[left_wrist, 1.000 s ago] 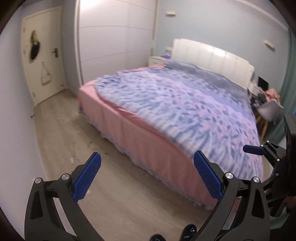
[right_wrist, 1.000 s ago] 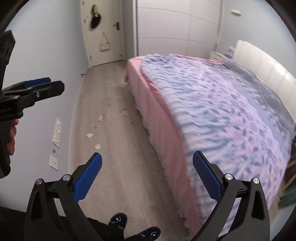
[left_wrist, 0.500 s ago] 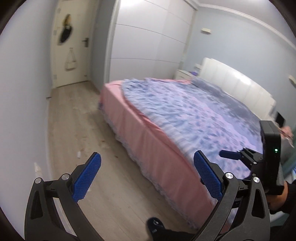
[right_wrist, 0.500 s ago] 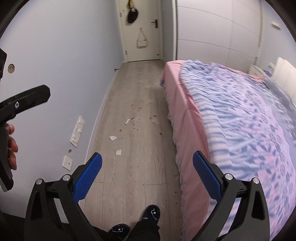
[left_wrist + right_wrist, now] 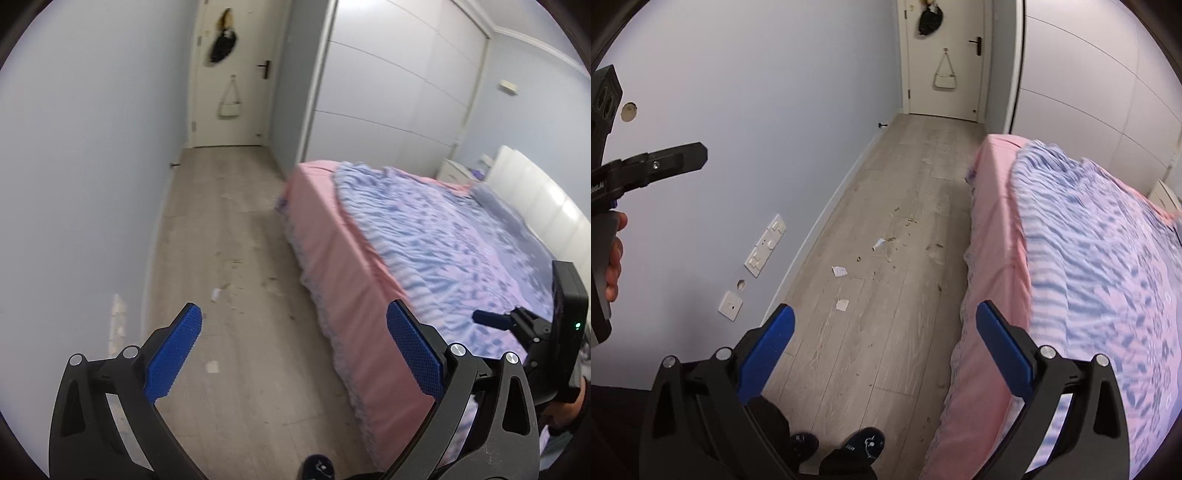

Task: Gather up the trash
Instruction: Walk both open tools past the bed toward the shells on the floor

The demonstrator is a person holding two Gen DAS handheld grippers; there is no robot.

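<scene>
Both claws gaping & empty, left gripper point(image 5: 293, 332) and right gripper point(image 5: 884, 326) face paper scraps point(image 5: 842, 305) on the floor point(image 5: 916, 206) btwn wall and bed point(image 5: 1071, 258); best approach: step closer, drop low, take the nearest scrap first.

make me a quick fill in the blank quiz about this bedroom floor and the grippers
1. Both the left gripper and the right gripper are ____ and hold nothing.
2. The small white paper scraps lie on the wooden floor between the blue wall and the ____.
3. The sheet on the side of the bed is ____ in colour.
4. A cream handbag hangs on the closed ____.

Missing words: open; bed; pink; door
</scene>
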